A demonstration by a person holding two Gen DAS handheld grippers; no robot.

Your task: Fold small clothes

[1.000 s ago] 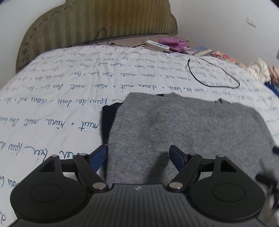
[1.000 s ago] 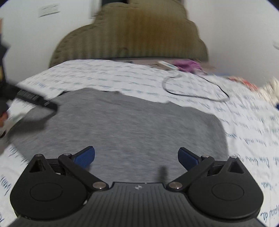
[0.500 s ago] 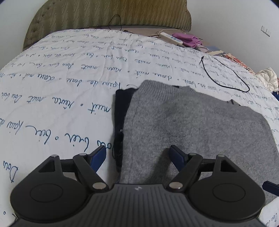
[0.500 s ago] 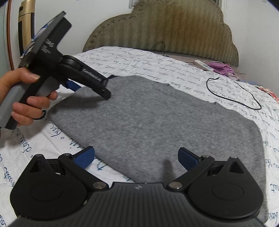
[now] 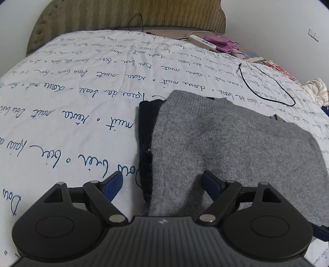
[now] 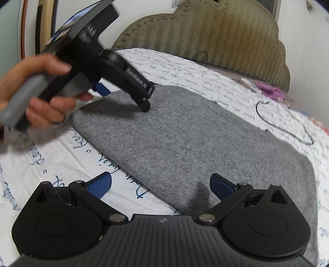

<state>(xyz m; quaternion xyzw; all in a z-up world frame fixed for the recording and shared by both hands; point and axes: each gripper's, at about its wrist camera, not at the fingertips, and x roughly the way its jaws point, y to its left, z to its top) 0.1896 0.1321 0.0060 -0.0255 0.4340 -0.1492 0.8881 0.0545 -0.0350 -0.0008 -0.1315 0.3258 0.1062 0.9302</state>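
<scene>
Here, in the left wrist view, the left tongs (image 5: 162, 181) hang with their two blue pads apart and still widening, nothing pinched between them; the near left edge of the grey knit garment (image 5: 236, 147) lies below the gap. That garment is one flat, folded piece of fine ribbed wool, and a single dark navy garment (image 5: 146, 143) peeks out from under its left side. Both rest on the bed sheet (image 5: 72, 115), white cotton covered in rows of blue cursive handwriting too loopy to read with certainty. One thin black cable (image 5: 267, 90) loops beyond, and a quilted olive headboard (image 5: 127, 18) closes the far end. In the right wrist view, the right tongs (image 6: 161, 183) also stand apart and empty above the grey garment's near edge. A hand (image 6: 39, 92) holds the left tool over the garment's far corner; its printed lettering is blurred.
</scene>
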